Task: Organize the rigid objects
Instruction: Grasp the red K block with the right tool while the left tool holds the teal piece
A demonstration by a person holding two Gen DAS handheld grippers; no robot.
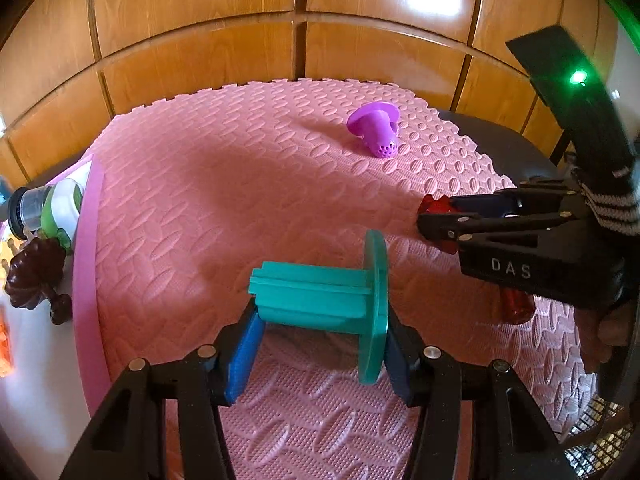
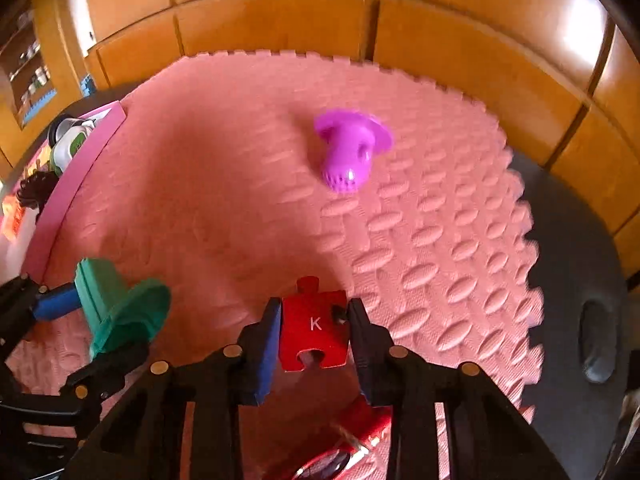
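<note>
Wood-panelled walls back a pink foam mat point(image 1: 240, 200). Left gripper point(image 1: 320, 344) clamps a teal flanged spool point(image 1: 320, 296); right gripper point(image 2: 314, 332) pinches a red puzzle piece point(image 2: 314, 328). Carry both level toward the pink tray point(image 1: 86, 260), likely their destination.

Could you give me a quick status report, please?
Left gripper shut on teal plastic flanged spool. Right gripper shut on red K puzzle piece. Purple perforated plastic funnel loose on pink foam mat.

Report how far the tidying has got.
Done: a bottle and a brown figure already lie in the pink-rimmed tray. In hand: the left gripper grips a teal spool; the right gripper grips a red puzzle piece marked K. Left: the purple strainer lies alone on the pink mat.
</note>
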